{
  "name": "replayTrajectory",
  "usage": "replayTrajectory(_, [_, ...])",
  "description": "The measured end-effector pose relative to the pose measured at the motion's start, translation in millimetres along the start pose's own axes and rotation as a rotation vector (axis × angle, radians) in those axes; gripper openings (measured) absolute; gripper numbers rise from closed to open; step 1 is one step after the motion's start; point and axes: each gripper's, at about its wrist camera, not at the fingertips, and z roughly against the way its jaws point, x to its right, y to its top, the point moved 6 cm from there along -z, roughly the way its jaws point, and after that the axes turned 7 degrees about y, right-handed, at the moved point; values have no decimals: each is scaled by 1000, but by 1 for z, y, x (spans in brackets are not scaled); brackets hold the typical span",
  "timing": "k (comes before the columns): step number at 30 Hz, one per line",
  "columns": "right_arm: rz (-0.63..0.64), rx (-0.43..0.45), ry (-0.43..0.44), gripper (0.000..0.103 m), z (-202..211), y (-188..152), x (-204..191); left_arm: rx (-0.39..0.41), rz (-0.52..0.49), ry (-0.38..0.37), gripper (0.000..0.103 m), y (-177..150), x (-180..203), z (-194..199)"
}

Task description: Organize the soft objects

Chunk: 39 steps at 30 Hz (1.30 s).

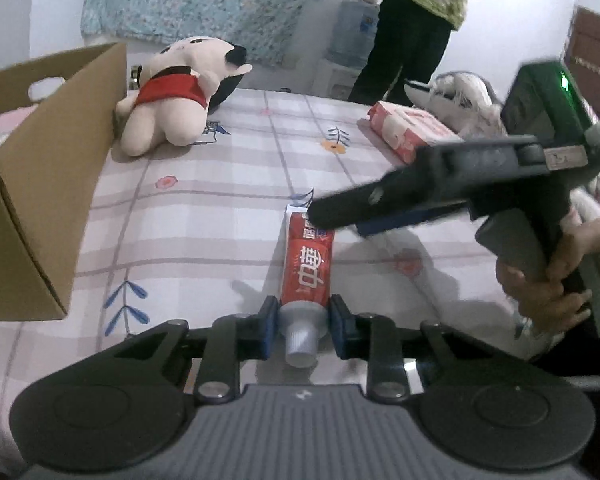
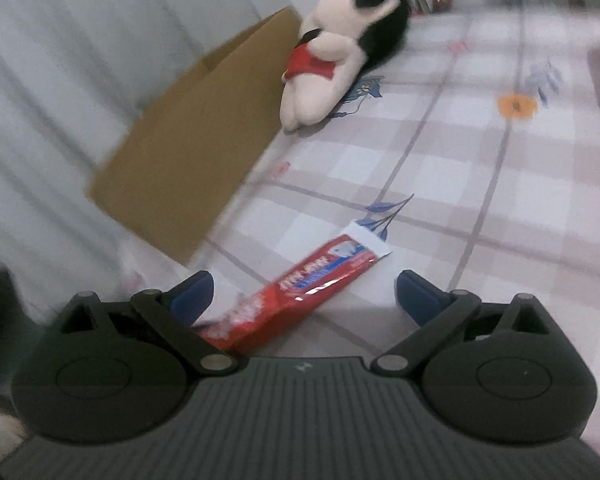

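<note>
A red toothpaste tube (image 1: 308, 264) lies lengthwise on the checked bedsheet (image 1: 204, 216). My left gripper (image 1: 304, 320) is shut on its white neck just above the cap, with a blue pad on each side. In the left wrist view my right gripper (image 1: 336, 222) reaches in from the right, its dark fingertip over the tube's flat far end. In the right wrist view the right gripper (image 2: 302, 280) stands open and wide, with the tube (image 2: 320, 280) lying slantwise below and between its fingers, untouched. A white plush dog (image 1: 172, 100) in a red shirt leans against an open cardboard box (image 1: 40, 160).
The box (image 2: 188, 160) stands at the sheet's left edge with the plush dog (image 2: 340, 52) at its far corner. A red and white tissue pack (image 1: 408, 132) and a pale bundle lie at the back right. A person (image 1: 412, 32) stands beyond the bed.
</note>
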Motion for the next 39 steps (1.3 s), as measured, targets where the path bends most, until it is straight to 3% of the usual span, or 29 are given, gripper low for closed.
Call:
replayTrajectory(5, [-257, 58, 146, 90, 12, 4, 27, 58, -23, 3, 27, 8, 14, 0])
replayTrajectory(8, [-278, 69, 134, 80, 13, 4, 31, 83, -15, -34, 28, 13, 25, 1])
replayTrajectory(12, [-298, 76, 119, 67, 13, 4, 35, 108, -4, -28, 28, 17, 29, 2])
replayTrajectory(17, [-366, 66, 181, 65, 12, 3, 40, 116, 46, -27, 28, 19, 24, -2])
replayTrajectory(19, [-392, 78, 196, 65, 13, 4, 43, 77, 65, -27, 28, 17, 24, -13])
replayTrajectory(21, [-399, 87, 188, 65, 15, 4, 45, 33, 107, -52, 28, 11, 24, -24])
replayTrajectory(24, [-388, 86, 182, 65, 15, 5, 44, 31, 200, -94, 28, 13, 17, -29])
replayTrajectory(30, [-379, 75, 199, 73, 14, 6, 43, -5, 471, -270, 27, 17, 4, -39])
replayTrajectory(31, [-377, 78, 196, 73, 14, 6, 43, -6, 474, -286, 27, 17, 6, -41])
replayTrajectory(35, [-387, 88, 201, 72, 16, 7, 45, 28, 287, -215, 27, 19, 23, -32])
replayTrajectory(39, [-375, 93, 181, 72, 18, 8, 46, 27, 237, -267, 27, 19, 28, -17])
